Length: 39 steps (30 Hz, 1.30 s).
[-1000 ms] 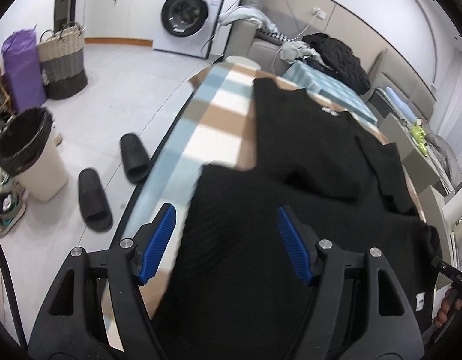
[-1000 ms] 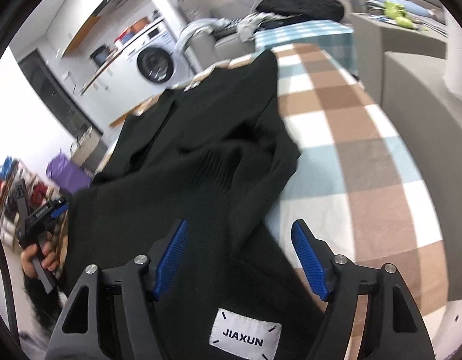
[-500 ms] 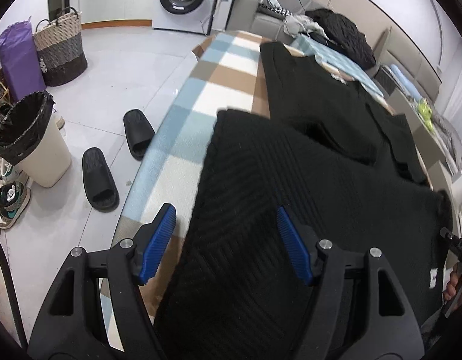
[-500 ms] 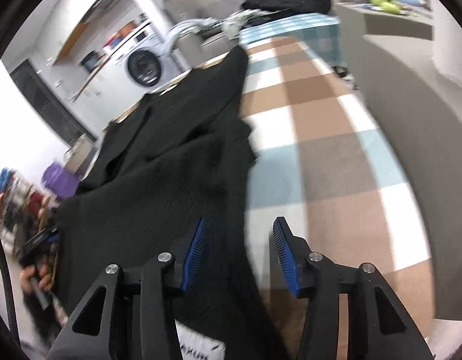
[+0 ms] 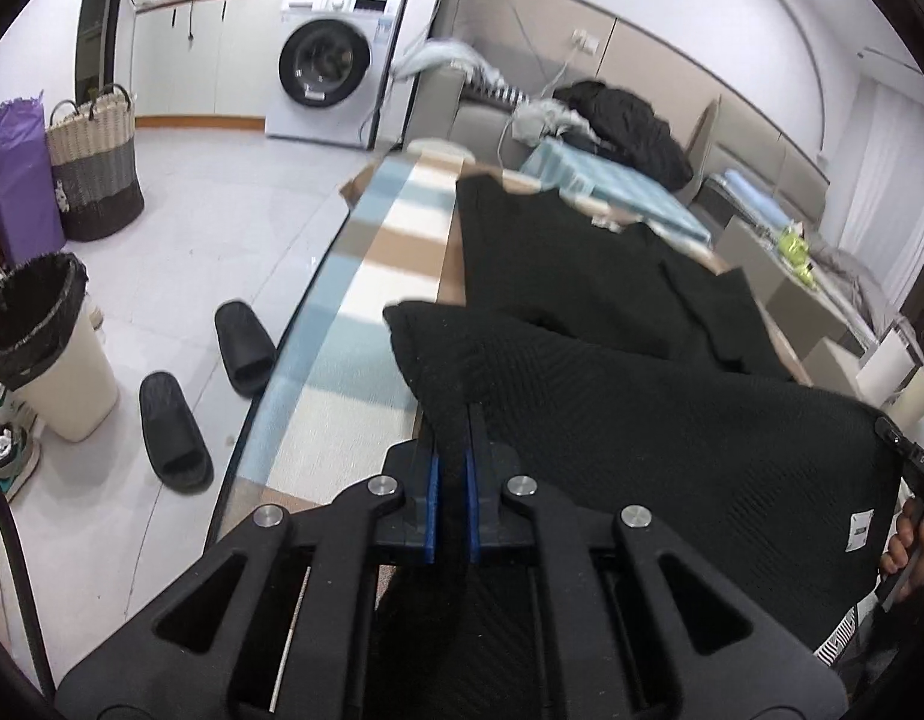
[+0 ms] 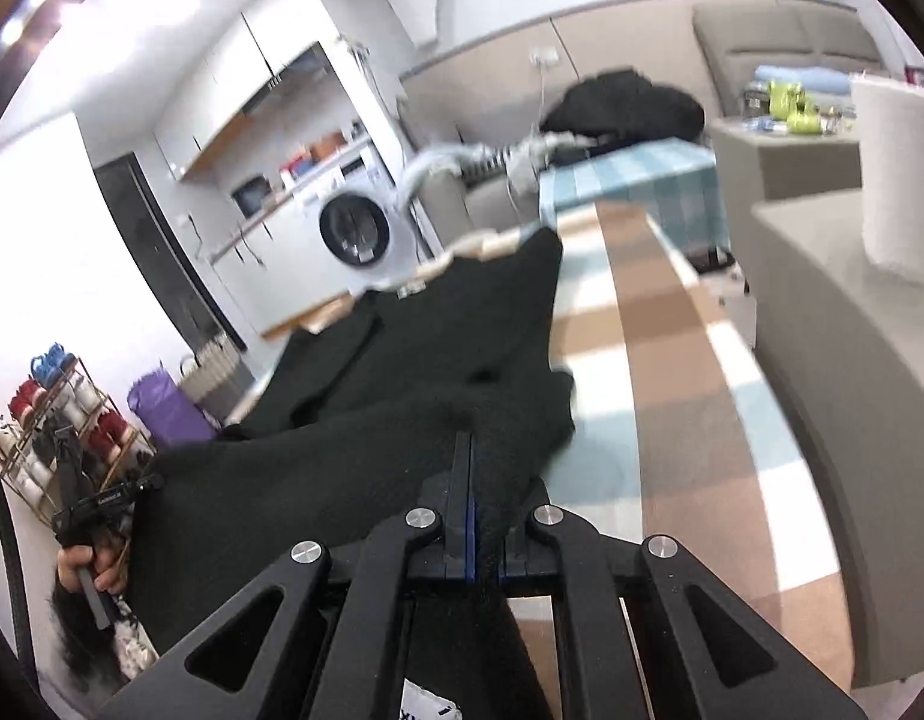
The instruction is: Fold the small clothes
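A black knit garment [image 5: 612,324] lies along the checked tablecloth [image 5: 366,300], its near hem lifted and stretched between both grippers. My left gripper [image 5: 451,438] is shut on the hem's left corner, the blue pads pinching a fold of black cloth. In the right wrist view the same garment [image 6: 438,354] runs away up the table, and my right gripper [image 6: 465,468] is shut on the hem's right corner. A white label [image 5: 859,531] shows near the right end of the hem. The person's other hand [image 5: 909,546] shows at the picture's right edge.
Left of the table on the tiled floor lie two black slippers [image 5: 204,384], a lined bin [image 5: 48,354] and a woven basket [image 5: 93,174]. A washing machine [image 5: 330,84] stands at the back. A sofa with dark clothes [image 5: 624,120] and grey boxes [image 6: 834,330] flank the table's right.
Both grippers have gone from open around the hem to shut on it. The hem has lifted off the cloth and is drawn taut between them.
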Each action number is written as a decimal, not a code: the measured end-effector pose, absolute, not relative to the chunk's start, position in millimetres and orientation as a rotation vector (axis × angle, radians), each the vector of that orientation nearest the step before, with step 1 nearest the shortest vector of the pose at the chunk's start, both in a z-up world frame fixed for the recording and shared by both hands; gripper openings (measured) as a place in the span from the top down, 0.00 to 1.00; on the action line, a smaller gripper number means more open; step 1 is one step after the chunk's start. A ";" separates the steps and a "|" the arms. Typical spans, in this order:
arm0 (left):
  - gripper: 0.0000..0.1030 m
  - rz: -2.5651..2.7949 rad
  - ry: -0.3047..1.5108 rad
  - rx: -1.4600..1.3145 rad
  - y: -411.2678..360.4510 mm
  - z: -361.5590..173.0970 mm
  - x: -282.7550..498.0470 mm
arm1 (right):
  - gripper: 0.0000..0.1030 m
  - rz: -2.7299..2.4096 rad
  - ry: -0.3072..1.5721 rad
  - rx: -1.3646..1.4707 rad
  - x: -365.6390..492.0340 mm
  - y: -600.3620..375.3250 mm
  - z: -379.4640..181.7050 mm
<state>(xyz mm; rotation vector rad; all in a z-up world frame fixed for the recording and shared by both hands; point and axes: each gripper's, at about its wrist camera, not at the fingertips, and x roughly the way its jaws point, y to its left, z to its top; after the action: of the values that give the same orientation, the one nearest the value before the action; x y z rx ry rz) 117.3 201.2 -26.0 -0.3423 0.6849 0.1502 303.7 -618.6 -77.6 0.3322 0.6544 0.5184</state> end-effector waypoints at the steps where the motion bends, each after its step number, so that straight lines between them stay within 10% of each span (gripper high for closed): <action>1: 0.96 0.147 0.675 -0.339 199.4 -22.8 114.1 | 0.96 0.519 0.636 0.337 301.6 -620.0 -74.5; 14: 0.96 0.127 0.611 -0.330 202.8 -1.8 74.1 | 0.96 0.657 0.559 0.343 271.4 -638.5 -60.7; 29: 0.95 0.184 0.744 -0.355 236.0 -32.1 219.6 | 0.96 0.378 0.795 0.400 407.3 -596.2 -81.5; 33: 0.79 0.194 0.830 -0.387 243.0 -52.0 227.3 | 0.78 0.337 0.894 0.379 419.4 -595.1 -101.5; 36: 0.45 0.206 0.848 -0.396 245.7 -61.9 218.0 | 0.52 0.339 0.916 0.375 404.7 -610.4 -107.9; 39: 0.42 0.175 0.873 -0.395 242.1 -69.9 223.0 | 0.40 0.345 0.921 0.371 396.6 -620.0 -113.7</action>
<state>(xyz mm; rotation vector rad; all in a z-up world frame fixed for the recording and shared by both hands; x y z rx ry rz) 223.0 242.1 -69.9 -0.3950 0.8725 0.1750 396.6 -620.0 -113.7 0.3709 0.9207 0.3454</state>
